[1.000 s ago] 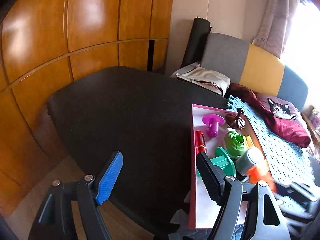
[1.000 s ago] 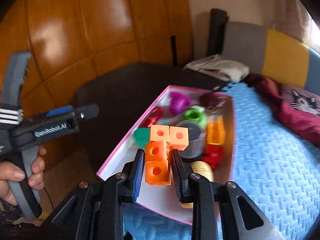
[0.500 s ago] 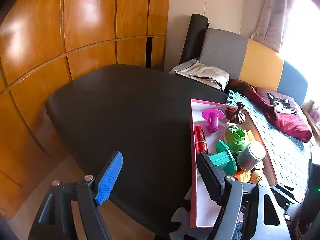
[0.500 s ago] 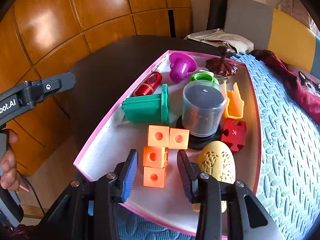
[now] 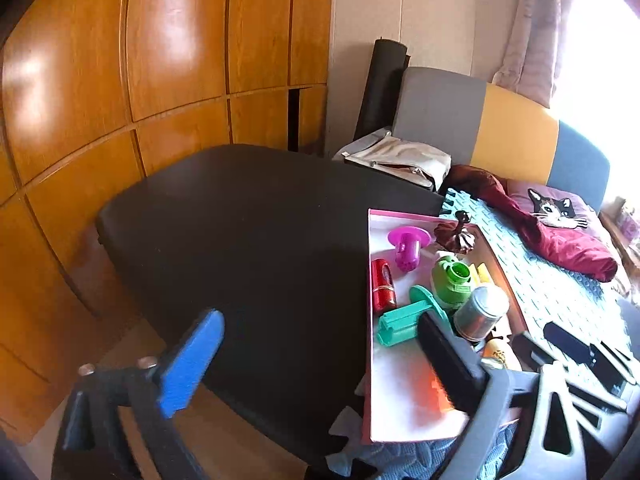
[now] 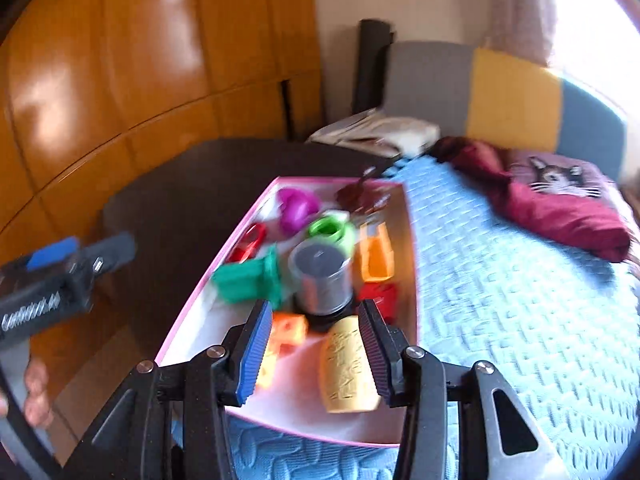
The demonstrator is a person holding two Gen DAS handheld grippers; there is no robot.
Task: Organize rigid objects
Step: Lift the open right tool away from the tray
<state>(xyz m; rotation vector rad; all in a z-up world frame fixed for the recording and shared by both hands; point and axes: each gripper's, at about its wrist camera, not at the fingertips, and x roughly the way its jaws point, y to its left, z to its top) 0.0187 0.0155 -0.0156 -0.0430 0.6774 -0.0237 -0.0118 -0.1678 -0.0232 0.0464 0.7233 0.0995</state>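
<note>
Two hand-held grippers work over a pink-rimmed tray [image 6: 412,280] of small toys that rests partly on the dark surface [image 5: 240,232] and partly on a blue foam mat [image 6: 500,300].

From the right wrist view, the right hand-held gripper [image 6: 314,354] hangs over the tray's near end with its jaws parted, and they have just been opening. The orange cube block [image 6: 286,334] lies free on the tray floor just inside the blue pad, at about 11 o'clock from the gripper's midpoint. A yellow carved egg [image 6: 348,364] lies between the jaws by the black pad; motion blur hides whether that pad touches it. At 12 o'clock stand a clear cup [image 6: 320,280], a green spool [image 6: 248,278], an orange piece [image 6: 376,258] and a red piece [image 6: 380,294].

At 9 o'clock a hand [image 6: 34,392] holds the left hand-held gripper [image 5: 316,360], whose side bears blurred white lettering that cannot be read. In its own view its jaws stand wide apart with nothing between them, having just been opening further.

On the bed lies a maroon cloth [image 5: 560,240] showing a cat's face.
</note>
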